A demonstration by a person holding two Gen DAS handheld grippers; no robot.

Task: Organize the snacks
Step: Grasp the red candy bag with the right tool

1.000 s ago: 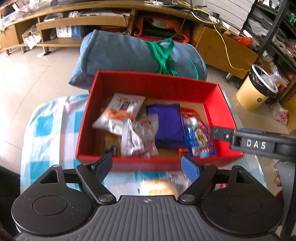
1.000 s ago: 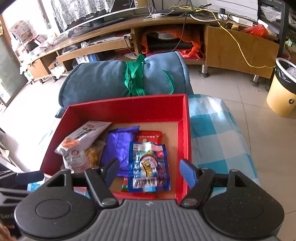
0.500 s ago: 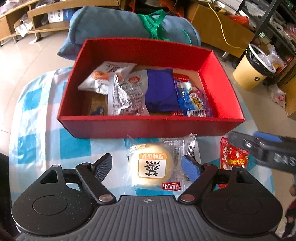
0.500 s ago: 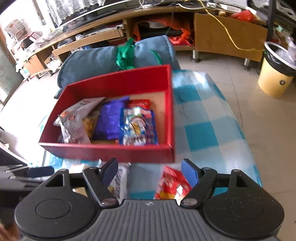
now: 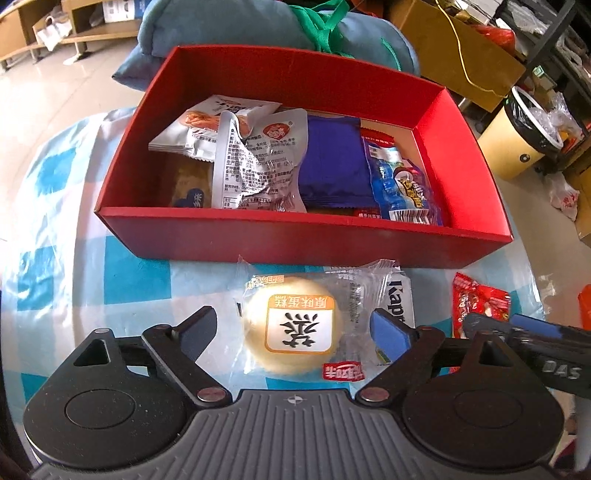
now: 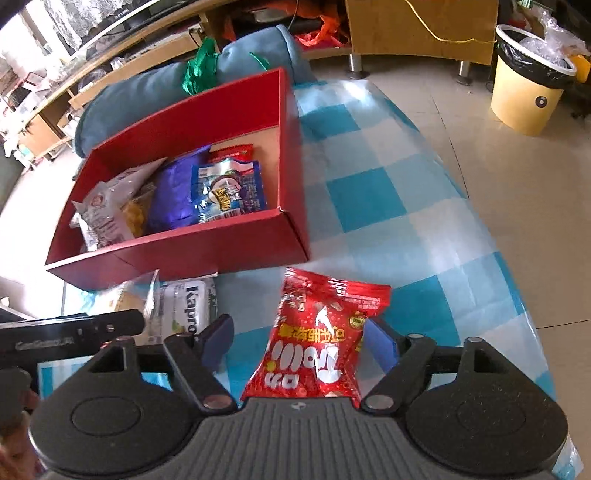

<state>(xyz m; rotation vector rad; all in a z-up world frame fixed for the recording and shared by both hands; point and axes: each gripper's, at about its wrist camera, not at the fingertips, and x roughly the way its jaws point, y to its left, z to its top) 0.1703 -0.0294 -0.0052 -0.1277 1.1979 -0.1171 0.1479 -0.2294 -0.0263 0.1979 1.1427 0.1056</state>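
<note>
A red box (image 5: pixel 303 242) stands on the blue checked cloth and holds several snack packets; it also shows in the right wrist view (image 6: pixel 207 251). In the left wrist view, a wrapped round cake (image 5: pixel 295 328) lies on the cloth in front of the box, between the fingers of my open left gripper (image 5: pixel 295 328). A white Kapro packet (image 5: pixel 400 299) lies beside it. In the right wrist view, a red snack bag (image 6: pixel 321 339) lies between the fingers of my open right gripper (image 6: pixel 299 338). The right fingertip (image 6: pixel 380 338) is close to the bag's edge.
A rolled blue cushion (image 5: pixel 258 26) with a green tie lies behind the box. A yellow bin (image 6: pixel 528 96) stands on the floor at the right. The table's edge (image 6: pixel 517 280) runs close on the right. Wooden shelving fills the background.
Both grippers have drawn back from over the box and lowered toward the cloth. The cake now sits between the left fingers and the red bag between the right fingers.
</note>
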